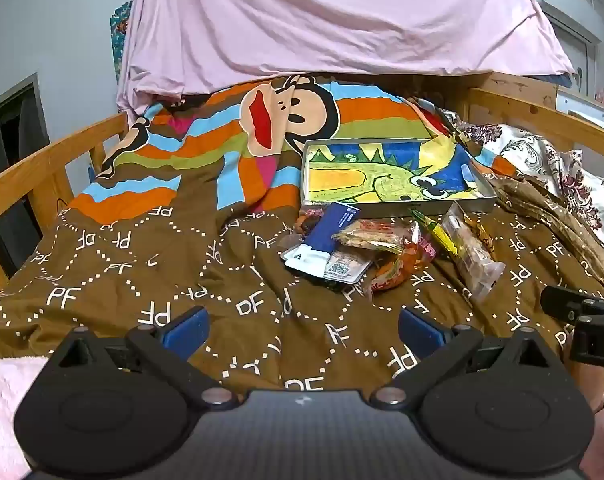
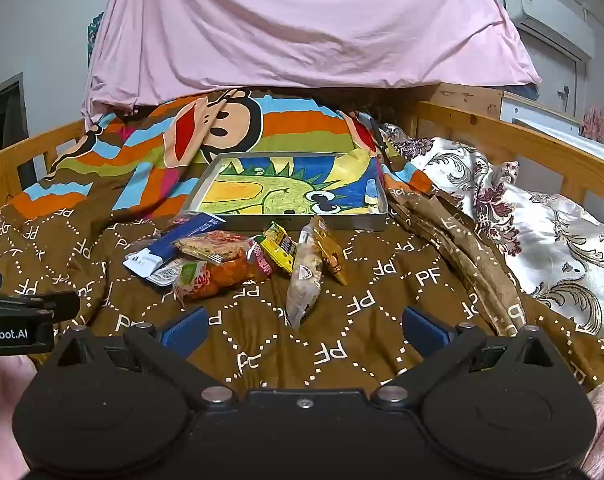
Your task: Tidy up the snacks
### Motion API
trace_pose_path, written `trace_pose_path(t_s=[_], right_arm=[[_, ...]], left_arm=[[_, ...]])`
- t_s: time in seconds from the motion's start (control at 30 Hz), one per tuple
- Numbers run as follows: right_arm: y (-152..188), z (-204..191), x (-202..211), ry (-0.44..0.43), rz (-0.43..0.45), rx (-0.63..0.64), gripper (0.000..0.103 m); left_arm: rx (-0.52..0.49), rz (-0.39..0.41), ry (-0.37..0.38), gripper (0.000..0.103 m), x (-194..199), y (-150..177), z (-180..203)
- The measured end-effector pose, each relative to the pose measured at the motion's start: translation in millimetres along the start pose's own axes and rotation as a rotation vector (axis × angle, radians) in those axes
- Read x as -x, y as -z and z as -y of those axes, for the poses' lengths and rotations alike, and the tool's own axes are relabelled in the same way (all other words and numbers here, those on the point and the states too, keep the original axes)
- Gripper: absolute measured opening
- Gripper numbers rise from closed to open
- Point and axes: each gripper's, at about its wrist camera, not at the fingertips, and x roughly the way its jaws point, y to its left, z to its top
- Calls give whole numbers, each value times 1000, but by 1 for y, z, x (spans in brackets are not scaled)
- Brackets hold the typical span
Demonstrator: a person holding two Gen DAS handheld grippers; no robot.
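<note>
A pile of snack packets lies on a brown patterned bedspread point(image 1: 141, 264): a blue and white packet point(image 1: 326, 240) point(image 2: 173, 246), an orange bag point(image 1: 398, 260) point(image 2: 225, 270), a yellow bar point(image 1: 434, 232) point(image 2: 279, 246), a clear bag of pale snacks point(image 1: 474, 256) point(image 2: 306, 276) and a gold packet point(image 2: 332, 254). Behind them sits a shallow grey tray point(image 1: 398, 204) point(image 2: 302, 222) lined with a dinosaur drawing. My left gripper point(image 1: 304, 330) and my right gripper point(image 2: 304, 330) stand open and empty, short of the pile.
Wooden bed rails point(image 1: 41, 160) point(image 2: 522, 136) run along both sides. A pink sheet point(image 2: 302, 24) hangs at the back. A floral quilt point(image 2: 542, 220) is bunched on the right. The other gripper shows at the edge of each view point(image 1: 586, 320) point(image 2: 17, 320).
</note>
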Motion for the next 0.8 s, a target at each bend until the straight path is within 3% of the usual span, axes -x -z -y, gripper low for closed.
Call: trace_pose_path(t_s=[0.8], right_arm=[[1, 1, 0, 0, -3, -1, 102]], left_arm=[[-1, -4, -1, 102, 0, 2, 0]])
